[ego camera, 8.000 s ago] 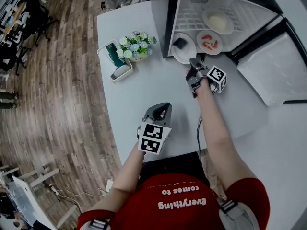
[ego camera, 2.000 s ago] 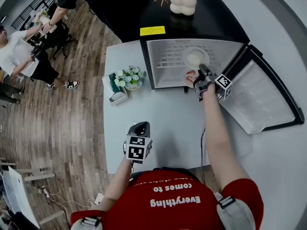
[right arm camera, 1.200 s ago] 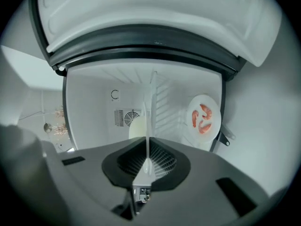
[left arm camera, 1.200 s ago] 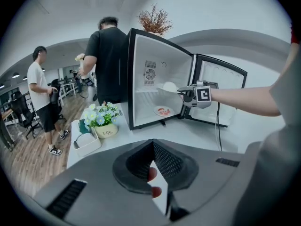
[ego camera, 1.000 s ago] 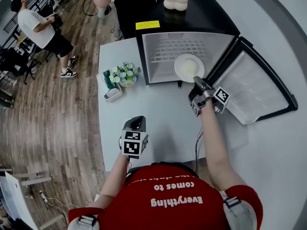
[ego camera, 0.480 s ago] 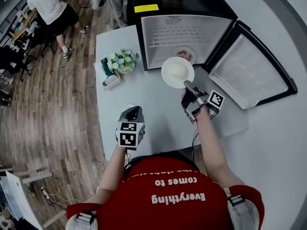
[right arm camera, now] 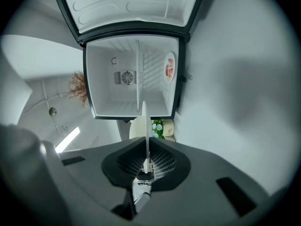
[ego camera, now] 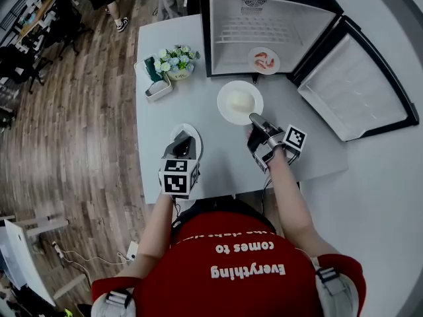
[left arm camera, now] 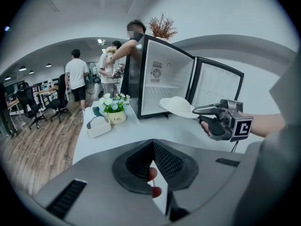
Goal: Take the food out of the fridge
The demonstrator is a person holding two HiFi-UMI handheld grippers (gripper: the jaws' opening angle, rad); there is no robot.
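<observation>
right gripper [ego camera: 256, 120] is clenched on the near rim of a white plate [ego camera: 228, 111], its pads pinching the edge; a pale mound of food [ego camera: 241, 100] sits in the middle of it. the plate is held level, clear of the table top, out in front of the fridge [ego camera: 284, 15] and between it and the person. inside the fridge a second plate [ego camera: 264, 61] with something red on it rests on the floor by the right wall, and the door [ego camera: 357, 84] stands swung wide to the right

left gripper [ego camera: 182, 140] hangs low over the near part of the white table [ego camera: 218, 167], jaw tips pinched together, with a small white dish [ego camera: 196, 133] showing under its nose. farther left on the table stand a pot of flowers [ego camera: 175, 63] and, just beside it, a white tray [ego camera: 155, 88]. a dried plant [left arm camera: 162, 27] tops the fridge. beyond the table's left edge runs a wood-plank floor [ego camera: 79, 144], with people [left arm camera: 75, 79] standing and office chairs [left arm camera: 28, 107] at the far end of the room
</observation>
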